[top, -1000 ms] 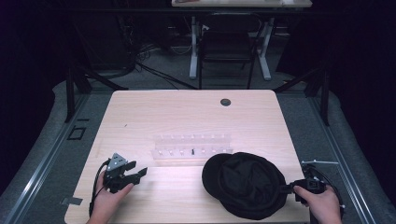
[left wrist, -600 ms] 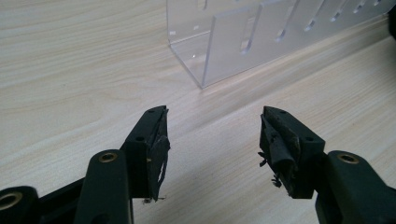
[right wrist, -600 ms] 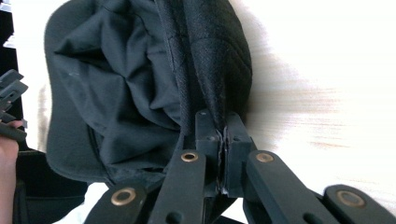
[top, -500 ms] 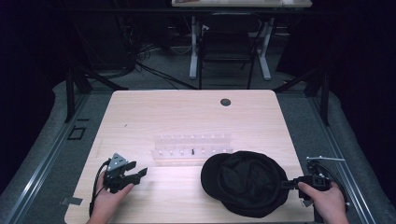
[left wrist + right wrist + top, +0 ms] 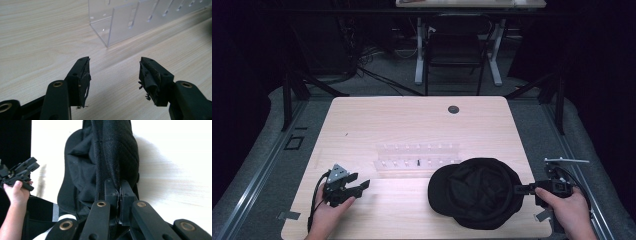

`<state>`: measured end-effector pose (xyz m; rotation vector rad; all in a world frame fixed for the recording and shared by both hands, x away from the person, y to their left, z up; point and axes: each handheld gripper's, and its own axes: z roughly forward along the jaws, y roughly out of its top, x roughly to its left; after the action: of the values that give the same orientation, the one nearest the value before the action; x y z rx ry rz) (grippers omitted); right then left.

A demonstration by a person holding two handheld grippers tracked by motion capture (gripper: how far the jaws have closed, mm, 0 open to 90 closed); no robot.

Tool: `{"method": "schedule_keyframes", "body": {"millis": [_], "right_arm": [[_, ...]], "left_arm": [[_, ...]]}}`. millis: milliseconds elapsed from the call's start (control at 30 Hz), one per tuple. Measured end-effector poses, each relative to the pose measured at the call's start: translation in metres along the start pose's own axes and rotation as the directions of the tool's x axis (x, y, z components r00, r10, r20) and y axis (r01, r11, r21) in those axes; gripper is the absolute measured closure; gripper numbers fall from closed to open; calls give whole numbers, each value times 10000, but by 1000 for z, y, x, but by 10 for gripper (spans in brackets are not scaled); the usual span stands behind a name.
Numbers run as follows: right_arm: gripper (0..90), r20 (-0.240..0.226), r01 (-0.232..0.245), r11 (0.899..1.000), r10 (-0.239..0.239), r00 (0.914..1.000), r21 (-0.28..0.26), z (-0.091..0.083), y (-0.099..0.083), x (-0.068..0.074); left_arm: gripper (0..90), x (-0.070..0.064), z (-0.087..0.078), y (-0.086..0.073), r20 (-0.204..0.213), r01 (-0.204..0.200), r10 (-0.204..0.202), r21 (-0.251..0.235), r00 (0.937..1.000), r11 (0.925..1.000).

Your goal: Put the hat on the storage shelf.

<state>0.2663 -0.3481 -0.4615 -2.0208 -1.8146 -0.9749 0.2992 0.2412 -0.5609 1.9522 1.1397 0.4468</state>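
Observation:
A black cap (image 5: 474, 192) lies on the wooden table (image 5: 412, 122) at the front right. My right gripper (image 5: 523, 189) is shut on its right edge, at the table's right side. In the right gripper view the two jaws (image 5: 119, 185) press together on a fold of the cap's fabric (image 5: 112, 150). My left gripper (image 5: 360, 185) rests at the front left, open, with nothing between its fingers. In the left gripper view the open gripper (image 5: 113, 72) points at the near corner of a clear acrylic rack (image 5: 130, 20).
The clear rack (image 5: 417, 156) lies across the table's middle, just behind the cap, with a small dark piece (image 5: 418, 162) in it. A round cable hole (image 5: 453, 109) sits near the far edge. A chair (image 5: 454, 47) and desk legs stand beyond the table.
My right hand and gripper have shifted a little to the right, drawing the cap's edge along. The left gripper has stayed in place, open.

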Motion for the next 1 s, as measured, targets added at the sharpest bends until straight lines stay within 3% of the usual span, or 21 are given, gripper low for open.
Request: {"method": "schedule_keyframes", "body": {"millis": [100,133,167,200,400,567,600,667,833,867,933,967,1000], "right_arm": [[878,179,224,9997,-226,9996,88,-3,3,8],[878,4,134,9999,-134,9999,-83,-3,4,11],[878,314,401,9962,-426,9986,769,-10,7,13],[878,315,495,9950,-524,9981,868,-11,9,14],[878,-533,289,9994,-280,9982,166,-11,10,23],[878,-877,222,9992,-252,9958,-345,-10,12,32],[878,-956,157,9957,-245,9951,-917,-6,13,38],[878,-1123,-37,9917,-108,9936,-1285,-4,14,43],[878,-1585,134,9961,-271,9870,-870,-7,19,48],[878,-1897,208,9974,-337,9813,-697,-8,20,49],[878,-1947,26,9967,-184,9807,-808,-8,20,52],[878,-2185,225,9981,-345,9752,-572,-9,22,52],[878,-1934,654,9976,-594,9793,244,-15,25,51]], "left_arm": [[424,0,0,0,-5,14,-14,3,10000,10000],[424,0,0,0,-13,13,-14,-9,10000,10000],[424,0,0,0,-8,20,-20,-12,10000,10000],[424,0,0,0,-11,16,-16,-9,10000,10000],[424,0,0,0,-5,22,-22,5,10000,10000],[424,0,1,0,-4,14,-14,23,10000,10000],[424,0,0,0,-6,10,-10,20,10000,10000],[424,0,0,0,-6,17,-17,11,10000,10000],[424,0,1,0,-9,59,-59,-3,10000,10000],[424,0,1,0,-10,57,-57,2,10000,10000],[424,0,0,0,-10,53,-53,4,10000,10000],[424,0,0,0,-11,51,-51,3,10000,10000],[424,0,0,0,-10,56,-56,1,10000,10000]]}}
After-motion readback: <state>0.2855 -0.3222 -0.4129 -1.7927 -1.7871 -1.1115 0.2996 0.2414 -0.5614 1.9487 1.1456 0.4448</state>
